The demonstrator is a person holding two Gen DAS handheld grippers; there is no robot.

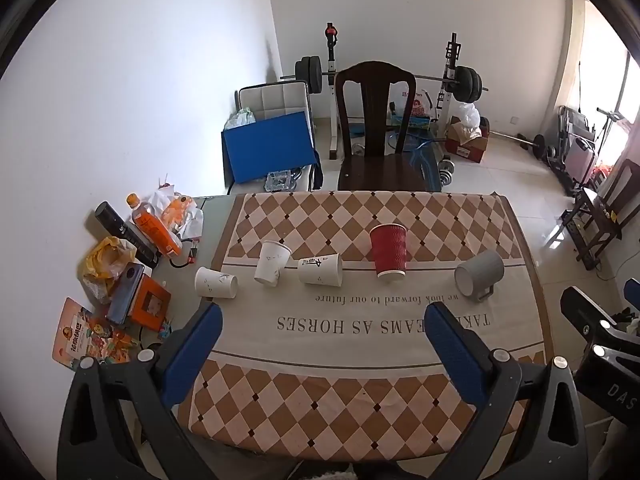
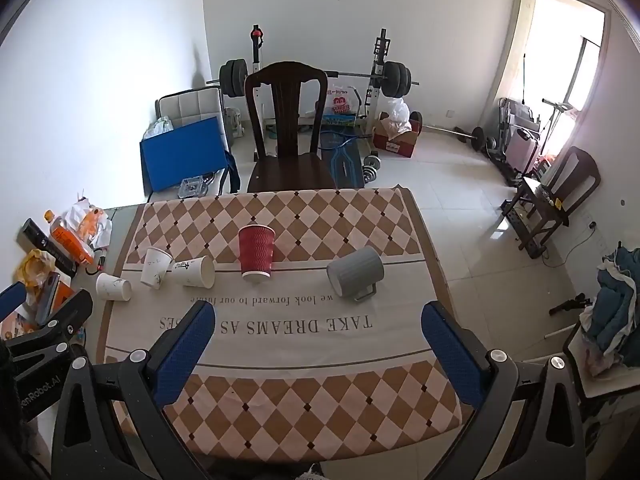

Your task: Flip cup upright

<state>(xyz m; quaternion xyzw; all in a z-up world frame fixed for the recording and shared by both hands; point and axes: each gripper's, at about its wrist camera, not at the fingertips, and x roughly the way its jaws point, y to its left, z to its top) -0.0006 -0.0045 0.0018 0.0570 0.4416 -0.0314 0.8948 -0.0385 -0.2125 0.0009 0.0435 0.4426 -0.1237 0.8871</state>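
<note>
Room: white walls, pale tiled floor, window at right; a barbell rack (image 1: pixel 384 80) against the far wall, a dark wooden chair (image 1: pixel 374 120) pushed up to the table's far edge.

Table: covered by a checkered tablecloth (image 1: pixel 360 392) with printed lettering; snack packets and an orange drink bottle (image 1: pixel 154 226) sit off the cloth at left, presumably pushed aside to leave working room.

Cups, in a row across mid-cloth, well ahead of both tools:
- red ribbed paper cup (image 1: pixel 388 252), standing with its wider end up;
- grey mug (image 1: pixel 478 272), on its side, handle against the cloth;
- three white paper cups (image 1: pixel 276 263), two on their sides, one propped at a tilt.

The row looks staged for righting one by one.

Left gripper (image 1: pixel 322 334): jaws wide, holding nothing.
Right gripper (image 2: pixel 316 332): jaws wide, holding nothing.
</note>
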